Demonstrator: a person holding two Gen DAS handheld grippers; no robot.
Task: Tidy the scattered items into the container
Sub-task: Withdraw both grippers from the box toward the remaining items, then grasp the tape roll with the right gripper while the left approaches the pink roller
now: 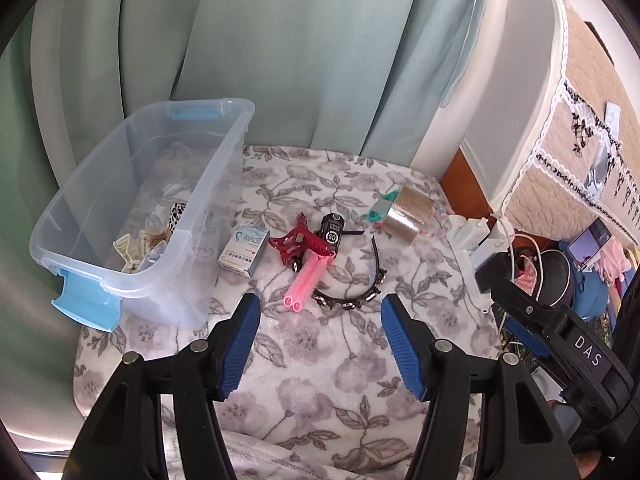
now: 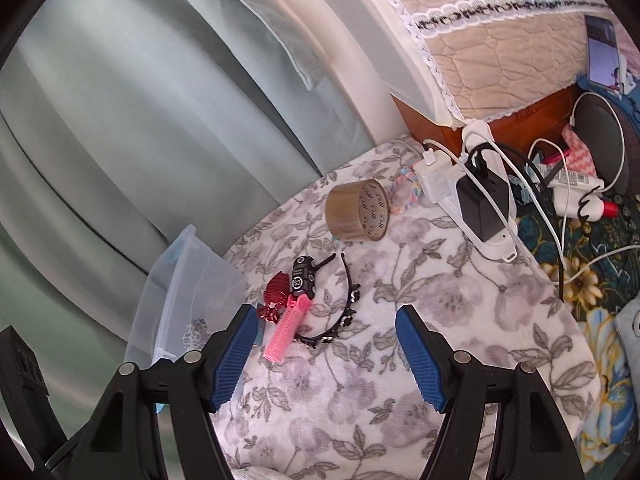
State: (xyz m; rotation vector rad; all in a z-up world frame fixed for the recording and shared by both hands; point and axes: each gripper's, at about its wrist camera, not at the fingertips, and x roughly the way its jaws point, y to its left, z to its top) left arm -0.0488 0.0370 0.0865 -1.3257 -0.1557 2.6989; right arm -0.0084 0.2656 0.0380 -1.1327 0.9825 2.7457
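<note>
Bin (image 1: 132, 216) sits at the left edge of the floral blanket (image 1: 320, 380), with a few clips already in its bottom, and its near wall stands just beside your left gripper (image 1: 320, 344). Swing an item in low and you may knock that wall and slide the bin on the soft cloth.

Tape (image 2: 357, 210) lies on its side, far right, near the power strip (image 2: 480, 200); nudged, it may roll into the cables.

Both your grippers hang with jaws apart and nothing between them, the right gripper (image 2: 326, 354) set a little wider.

The headband (image 1: 352, 296) curves around the middle pile, touching the pink roller (image 1: 306, 280). Grab either and you may drag the other along, or the thin band may slip from the pads.

The small box (image 1: 244, 250) lies just beside the bin, an easy push but a poor fit between wall and jaw.

The red clip (image 1: 298, 240) and black fob (image 1: 331, 232) overlap; you risk pinching both and dropping one short of the bin.
</note>
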